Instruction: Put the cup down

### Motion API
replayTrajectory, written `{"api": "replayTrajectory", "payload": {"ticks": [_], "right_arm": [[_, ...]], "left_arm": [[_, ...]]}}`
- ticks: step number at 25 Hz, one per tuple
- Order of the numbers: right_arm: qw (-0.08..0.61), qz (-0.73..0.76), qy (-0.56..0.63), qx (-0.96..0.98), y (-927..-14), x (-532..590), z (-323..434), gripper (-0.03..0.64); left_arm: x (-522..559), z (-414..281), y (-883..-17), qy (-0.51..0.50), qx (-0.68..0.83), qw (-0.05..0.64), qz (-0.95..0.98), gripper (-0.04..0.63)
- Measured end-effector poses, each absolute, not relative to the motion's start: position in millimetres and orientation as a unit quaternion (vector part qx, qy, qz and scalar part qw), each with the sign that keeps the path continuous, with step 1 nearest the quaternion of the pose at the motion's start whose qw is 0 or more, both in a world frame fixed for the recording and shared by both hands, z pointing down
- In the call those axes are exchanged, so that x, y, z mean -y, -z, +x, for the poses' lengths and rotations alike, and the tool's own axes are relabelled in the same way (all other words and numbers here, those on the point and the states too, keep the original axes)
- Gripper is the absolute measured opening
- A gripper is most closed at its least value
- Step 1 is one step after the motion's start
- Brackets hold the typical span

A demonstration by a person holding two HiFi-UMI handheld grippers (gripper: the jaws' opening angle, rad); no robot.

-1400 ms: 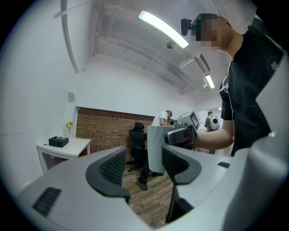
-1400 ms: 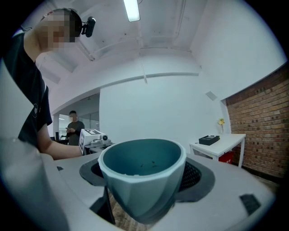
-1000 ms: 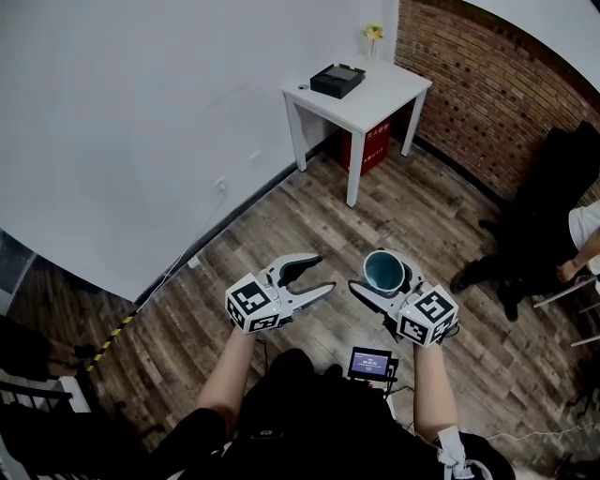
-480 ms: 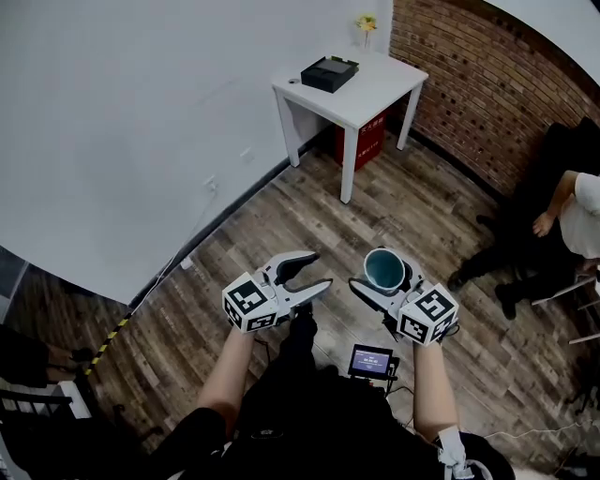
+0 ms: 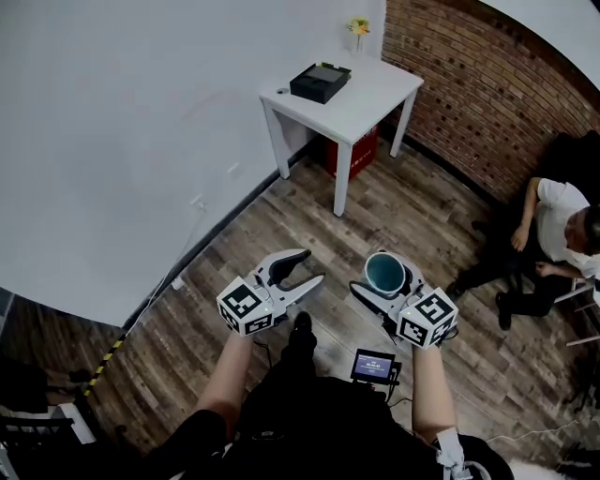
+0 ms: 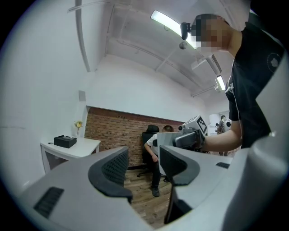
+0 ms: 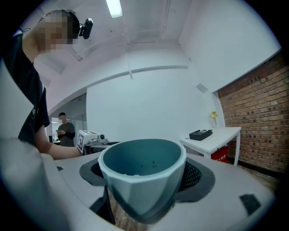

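Observation:
A teal cup (image 5: pixel 384 271) sits upright between the jaws of my right gripper (image 5: pixel 382 276), which is shut on it over the wooden floor. In the right gripper view the cup (image 7: pixel 142 173) fills the middle, its inside empty, with dark pads (image 7: pixel 195 177) against both sides. My left gripper (image 5: pixel 309 267) is held to the left of it at about the same height, open with nothing between its jaws. Its jaws have just been closing a little. The left gripper view shows the gap in my left gripper (image 6: pixel 143 167), with the right gripper beyond it.
A white table (image 5: pixel 361 89) stands ahead against the white wall and carries a black box (image 5: pixel 320 82) and a small flower (image 5: pixel 357 26). A red box (image 5: pixel 353 153) sits under it. A brick wall (image 5: pixel 487 84) runs along the right, with a seated person (image 5: pixel 553 234) in front.
Both grippers have been carried forward over the floor toward the white table, the cup still in the right one. The left jaws have narrowed slightly. The seated person shows more fully.

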State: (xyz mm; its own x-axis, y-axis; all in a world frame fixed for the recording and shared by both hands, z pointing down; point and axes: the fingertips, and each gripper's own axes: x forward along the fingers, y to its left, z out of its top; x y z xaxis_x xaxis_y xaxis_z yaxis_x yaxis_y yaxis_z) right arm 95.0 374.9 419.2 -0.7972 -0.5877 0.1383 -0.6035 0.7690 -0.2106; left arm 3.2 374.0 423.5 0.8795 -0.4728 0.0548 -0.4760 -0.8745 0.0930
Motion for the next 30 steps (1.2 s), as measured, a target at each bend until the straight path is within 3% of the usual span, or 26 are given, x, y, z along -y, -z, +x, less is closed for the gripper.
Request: {"api": "replayTrajectory", "payload": {"ticks": [16,30], "right_arm": [[0.028,0.347,-0.13,0.929,-409.4,-177.6,34.4,0.408],[0.04,0.335,-0.131,0.932,-420.4,-98.0,13.7,0.408]], "left_arm": [[-177.7,-53.0,-421.6,-0.03,0.209,0.055,0.976,0.221],[-105.7,-62.3,-438.9,-0.03,0.194,0.075,0.978,0.216]]}}
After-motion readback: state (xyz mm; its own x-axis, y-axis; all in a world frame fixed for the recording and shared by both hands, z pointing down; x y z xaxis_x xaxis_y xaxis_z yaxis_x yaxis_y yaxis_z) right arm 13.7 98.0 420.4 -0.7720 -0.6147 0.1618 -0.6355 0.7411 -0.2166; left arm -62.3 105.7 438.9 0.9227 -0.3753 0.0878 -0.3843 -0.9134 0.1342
